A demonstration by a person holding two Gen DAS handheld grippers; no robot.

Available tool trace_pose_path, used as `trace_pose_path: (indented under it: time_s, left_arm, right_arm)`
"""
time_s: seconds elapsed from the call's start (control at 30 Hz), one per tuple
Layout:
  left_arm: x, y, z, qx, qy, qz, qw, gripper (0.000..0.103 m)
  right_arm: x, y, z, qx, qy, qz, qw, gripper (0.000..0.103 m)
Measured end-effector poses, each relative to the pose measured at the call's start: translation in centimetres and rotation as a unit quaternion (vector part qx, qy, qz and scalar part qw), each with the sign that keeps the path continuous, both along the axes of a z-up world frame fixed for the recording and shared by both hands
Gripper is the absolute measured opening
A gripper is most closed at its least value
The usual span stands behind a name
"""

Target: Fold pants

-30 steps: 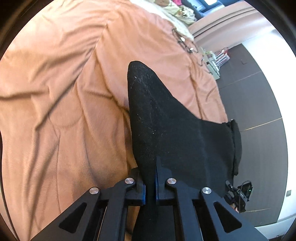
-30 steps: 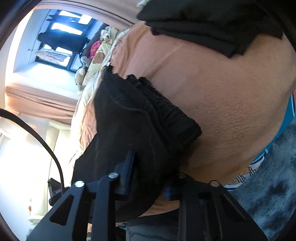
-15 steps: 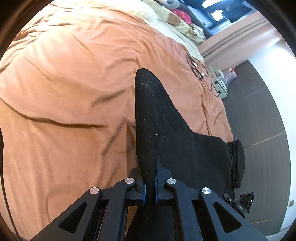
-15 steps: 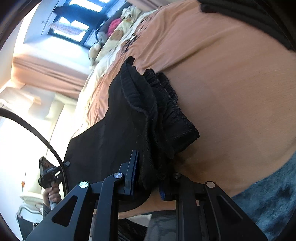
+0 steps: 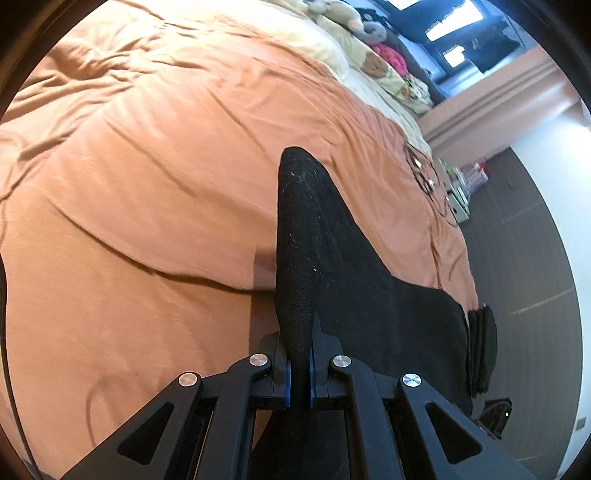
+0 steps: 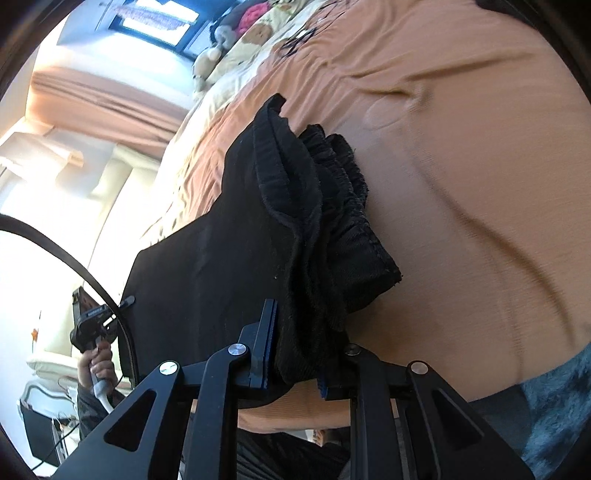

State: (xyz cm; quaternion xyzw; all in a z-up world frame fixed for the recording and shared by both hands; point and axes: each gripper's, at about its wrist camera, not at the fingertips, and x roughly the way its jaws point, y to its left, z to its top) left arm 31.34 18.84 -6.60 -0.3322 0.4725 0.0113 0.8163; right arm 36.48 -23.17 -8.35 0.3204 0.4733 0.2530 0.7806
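Black knit, soft and limp: the pants (image 5: pixel 332 280) sag between my two holds and drape down onto the bed (image 5: pixel 147 184). Nearest the pants, my left tool (image 5: pixel 300 373) is clamped on a thin fold of cloth, which stands up from the pads in a ridge. My right tool (image 6: pixel 295 365) grips the bunched elastic waistband (image 6: pixel 347 214), a thick wad, so its jaws sit wider. Both ends are lifted; the middle hangs just above or on the orange cover, I cannot tell which.

Handling judgement: light, floppy, no stiffness, likely to slump and crease when set down. The waistband seam and the hem edge are the firm places to hold; a grip in mid-fabric would only gather cloth.

Beyond the pants, across the bed, lie pale pillows (image 5: pixel 325 48) and soft toys (image 5: pixel 373 62) near a window (image 6: pixel 155 26).
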Motion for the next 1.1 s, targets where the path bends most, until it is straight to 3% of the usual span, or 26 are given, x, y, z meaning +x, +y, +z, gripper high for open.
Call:
trace_pose_path:
  time_s: [0.17, 0.27, 0.43, 0.5, 0.7, 0.9, 1.1]
  left_arm:
    - [-1.5, 2.9, -1.0, -0.011, 0.005, 0.021, 0.9997, 0.006]
    - [-2.4, 4.6, -1.9, -0.022, 0.009, 0.037, 0.999, 0.006]
    - [-3.6, 5.6, -4.4, -0.055, 0.039, 0.052, 0.9964, 0.012]
    - [-3.8, 5.3, -5.1, -0.038, 0.06, 0.056, 0.9959, 0.021]
    - [-5.6, 5.9, -6.0, -0.04, 0.068, 0.071, 0.9943, 0.048]
    - [-7.3, 6.1, -6.4, -0.043, 0.073, 0.076, 0.9935, 0.056]
    - [-9.5, 6.1, -7.3, -0.057, 0.086, 0.091, 0.9905, 0.057]
  right_arm:
    - [1.2, 2.1, 0.2, -0.014, 0.002, 0.018, 1.0, 0.015]
    - [2.2, 3.0, 0.2, -0.031, 0.013, 0.039, 0.999, 0.021]
    - [2.8, 1.6, 0.8, -0.07, 0.002, 0.048, 0.996, 0.043]
    - [3.0, 0.4, 1.2, -0.073, -0.005, 0.035, 0.997, 0.053]
    - [4.5, -4.3, 2.3, -0.047, -0.017, 0.004, 0.999, 0.053]
    - [8.3, -4.1, 2.8, -0.016, -0.031, 0.034, 0.999, 0.053]
    - [12.3, -2.6, 1.1, 0.015, -0.021, 0.064, 0.998, 0.053]
